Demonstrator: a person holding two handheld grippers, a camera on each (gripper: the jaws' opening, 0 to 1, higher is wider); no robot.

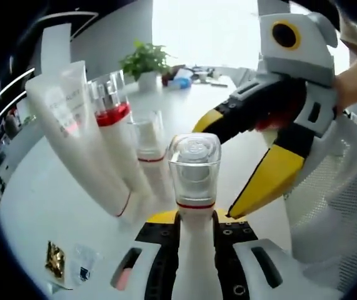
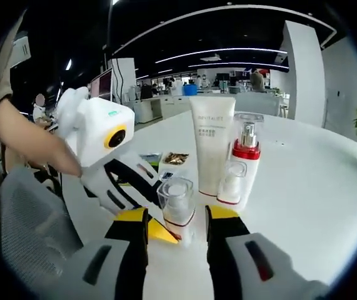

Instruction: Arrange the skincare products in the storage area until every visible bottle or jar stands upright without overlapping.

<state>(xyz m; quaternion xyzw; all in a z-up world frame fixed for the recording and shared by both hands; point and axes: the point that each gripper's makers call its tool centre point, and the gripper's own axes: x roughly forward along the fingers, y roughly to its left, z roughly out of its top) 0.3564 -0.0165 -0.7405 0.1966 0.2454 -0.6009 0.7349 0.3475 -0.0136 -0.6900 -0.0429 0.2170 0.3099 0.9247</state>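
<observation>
Nearest the left gripper view's lens stands a white bottle with a clear cap (image 1: 194, 164), its slim body rising between the left tongs (image 1: 195, 232), whose black-and-yellow jaws press against it on both sides. The right tongs (image 1: 219, 169) come in from the right with yellow-tipped jaws spread wide, one tip above and one below the level of the cap, neither touching it as far as I can tell.

In the right gripper view the same capped bottle (image 2: 177, 209) stands on the white tabletop (image 2: 309, 181) just ahead of the right tongs (image 2: 177, 219), whose jaws are parted with the bottle between their tips. The left tongs (image 2: 145, 200) reach it from the left.

Just behind it is a close group: a tall white tube (image 2: 211, 144) printed with grey lettering, a pump bottle with a red collar (image 2: 246, 150) under a clear cover, and a small white bottle (image 2: 232, 182) in front of that one. All three stand upright, close together and perhaps touching. A small gold sachet (image 2: 177, 159) and some flat packets (image 2: 150, 159) lie farther back on the left.

White tabletop runs wide and bare to the right, its curved edge sweeping round behind. A potted plant (image 1: 145, 61) sits at the far side, and a white mesh chair (image 1: 337, 206) stands at the near edge. Beyond is a dim open office with ring lights (image 2: 228, 50), a white pillar (image 2: 303, 56) and distant desks.
</observation>
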